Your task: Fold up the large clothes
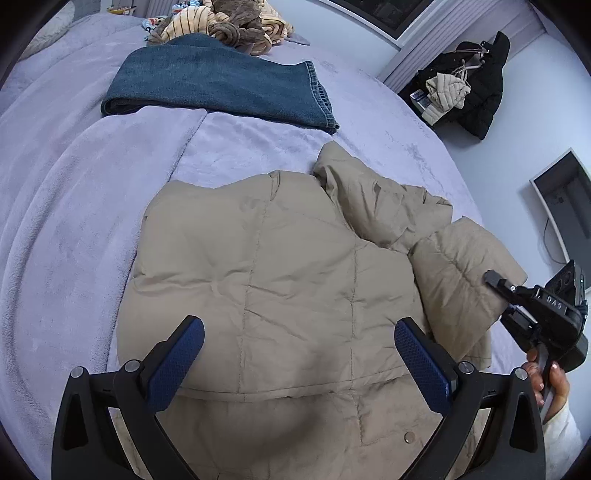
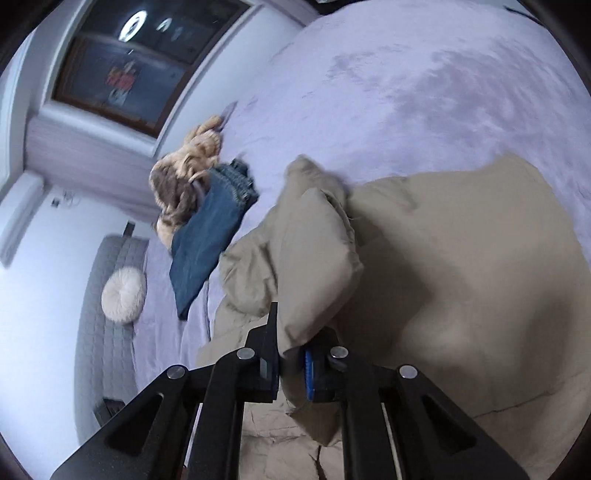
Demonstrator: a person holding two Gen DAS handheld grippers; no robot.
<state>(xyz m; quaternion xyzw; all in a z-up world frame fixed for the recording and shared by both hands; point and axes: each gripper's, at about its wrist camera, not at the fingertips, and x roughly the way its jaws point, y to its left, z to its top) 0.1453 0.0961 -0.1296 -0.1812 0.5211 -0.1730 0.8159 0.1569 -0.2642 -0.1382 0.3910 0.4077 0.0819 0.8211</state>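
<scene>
Jacket (image 1: 280, 280) fabric, beige and puffy, fills the near part of both views, spread across a lilac blanket (image 1: 74, 229) on a bed. Starting at the right gripper (image 2: 291, 365), its two jaws are pressed together on a fold of a padded sleeve (image 2: 317, 258), which rises between them in a bunched ridge; gripping the sleeve at its end would let the person carry it over the body of the jacket, which seems to be the fold in progress. In the left wrist view that gripper appears at the right edge, held by a hand (image 1: 546, 380) with a pale cuff, close to the sleeve end. The left gripper (image 1: 299, 354) hangs above the lower back panel of the jacket with its blue-padded jaws wide apart and nothing between them, probably ready to pin or smooth the body while the sleeve crosses. The hood or collar (image 1: 373, 199) lies crumpled toward the far right of the jacket. Beyond it, folded jeans (image 1: 221, 81) lie flat on the blanket, apparently done and set aside, with a striped tan garment heap (image 1: 229, 22) just behind them. A round fluffy cushion (image 2: 123, 295) rests by the grey headboard. Dark clothes (image 1: 469, 85) hang against the wall beside a window.
</scene>
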